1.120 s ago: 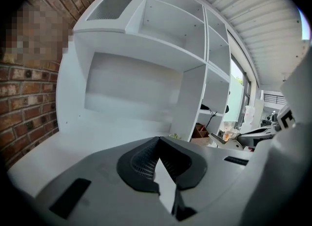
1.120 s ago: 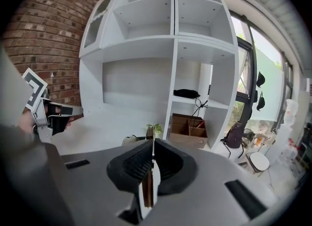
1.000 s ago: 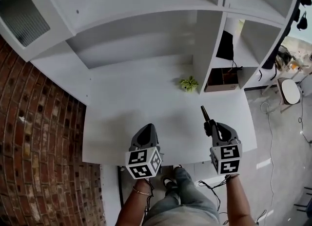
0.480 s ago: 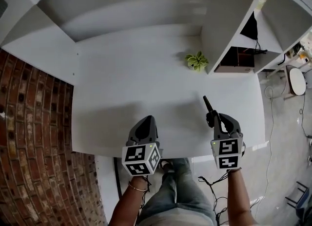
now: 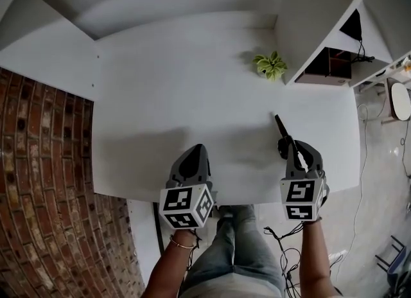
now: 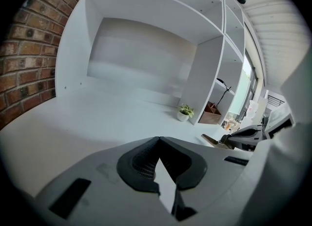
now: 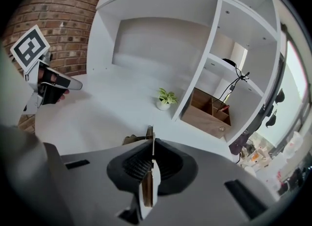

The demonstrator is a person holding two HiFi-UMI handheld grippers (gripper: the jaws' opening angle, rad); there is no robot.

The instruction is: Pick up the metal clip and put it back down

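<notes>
A brick wall borders the left edge of the white table. The left gripper is positioned over the near edge of the table, left of centre, with its marker cube facing the person. In the left gripper view its jaws are brought fully together, the ribbed dark pads meeting at the tip, and nothing sits between them. This gripper points toward the back of the table and is well apart from the other one. To the right, the right gripper is positioned over the near right part of the table. Its jaws are closed on the metal clip, a thin flat dark piece held on edge. The right gripper view shows the clip pinched between the two pads, with its front end projecting past the jaw tips. In the head view the projecting end points away from the person and slightly left. The views do not settle whether that end touches the table or clears it. Farther back and to the right, a small green plant in a white pot stands on the table, just beside the upright side panel of a white shelf unit. In the lowest compartment of that unit, right of the plant, sits an open wooden box with inner dividers. A black cable hangs in the compartment above the box.
</notes>
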